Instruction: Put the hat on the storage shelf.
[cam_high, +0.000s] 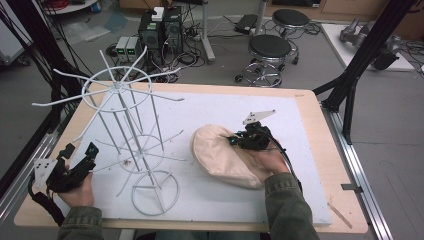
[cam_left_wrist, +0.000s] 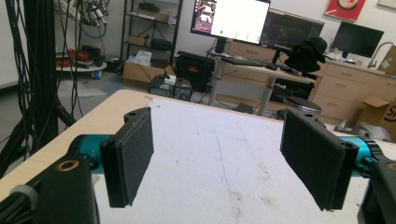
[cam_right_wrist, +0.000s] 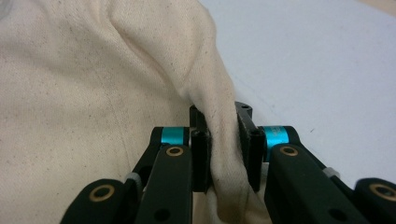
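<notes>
A cream cloth cap lies on the white mat right of centre. My right gripper is shut on a fold at the cap's right edge; in the right gripper view the cream fabric is pinched between the two jaws of that gripper. A white wire rack with radiating arms stands on the left half of the mat. My left gripper is held near the front left corner, left of the rack's base, open with nothing between its pads.
The white mat covers most of the wooden table. Two black stools and computer towers stand on the floor beyond the far edge. Black frame legs rise at the right.
</notes>
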